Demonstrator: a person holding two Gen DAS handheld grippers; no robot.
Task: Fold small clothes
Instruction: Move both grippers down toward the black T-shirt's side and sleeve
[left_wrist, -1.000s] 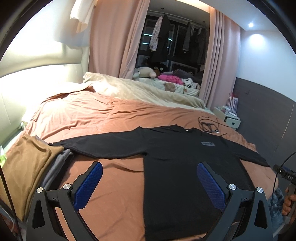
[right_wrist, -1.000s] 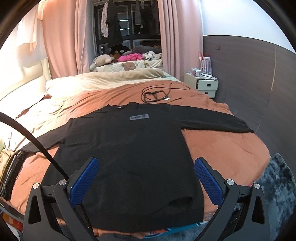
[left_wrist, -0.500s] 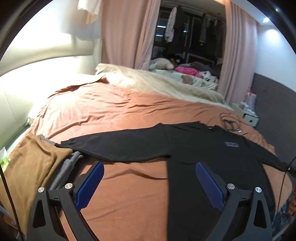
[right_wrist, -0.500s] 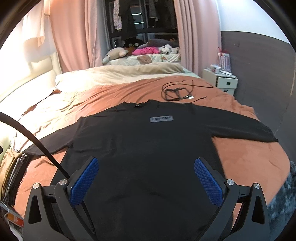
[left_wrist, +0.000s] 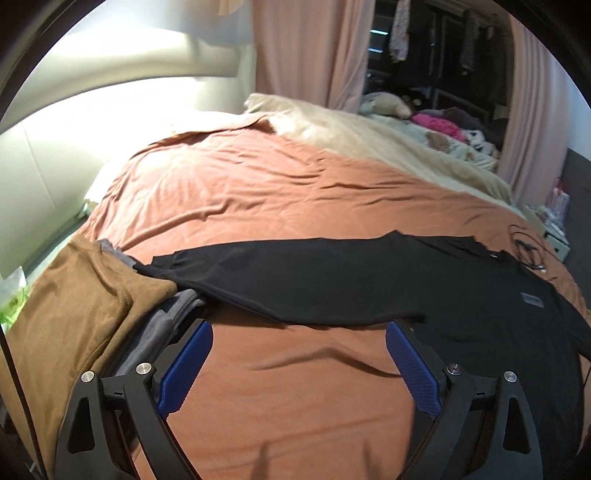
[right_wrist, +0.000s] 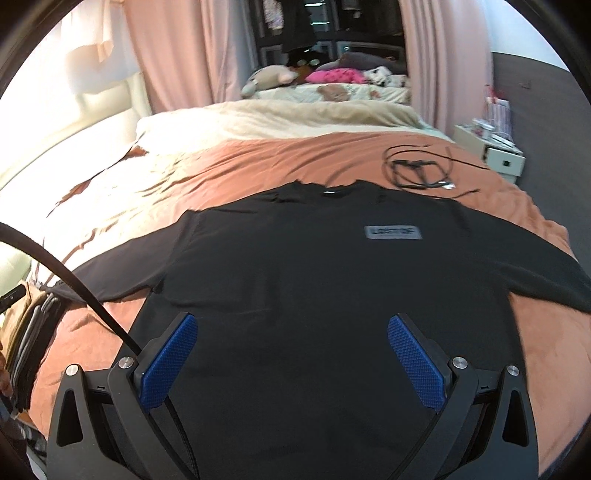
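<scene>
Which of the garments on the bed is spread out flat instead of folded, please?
The black long-sleeved shirt with the grey chest patch; it lies open, sleeves out, while the brown garment and grey garment sit folded in a stack.

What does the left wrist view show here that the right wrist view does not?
Left only: the open left gripper over bare rust-orange bedcover, and the sleeve end lying on the folded brown garment.
Right only: the open right gripper above the shirt's body, and the right sleeve.
Both: the spread black long-sleeved shirt, its grey chest label and the coiled black cable.
</scene>
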